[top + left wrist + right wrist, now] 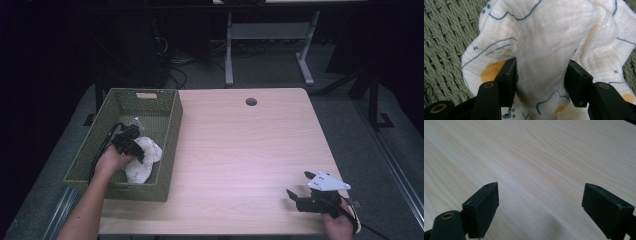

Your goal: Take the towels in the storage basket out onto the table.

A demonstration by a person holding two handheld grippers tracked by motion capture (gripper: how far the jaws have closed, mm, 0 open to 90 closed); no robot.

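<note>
**Left jaws on a fold of cloth, down in the basket**

Left gripper (540, 82) has a raised ridge of the white cloth (544, 47) between its two black jaws, and from the left gripper view I see the fabric bunched against both pads, so I read this as a pinch on the fold. I judge the cloth as light, soft and limp: it will drape and stretch rather than lift as one piece, and thin muslin like this may slide out of a shallow bite. The ridge I have now looks like the best hold, thick enough to fill the jaws; a single-layer edge would be worse.

As crumpled as it is, the cloth has no clear heading. In the high view the heap (142, 159) runs roughly along the length of the woven basket (172, 132), lying on its floor toward the near end.

Farther out, my right gripper (302, 187) sits well apart over the bare wooden table (240, 145), jaws spread wide with nothing between them.
</note>
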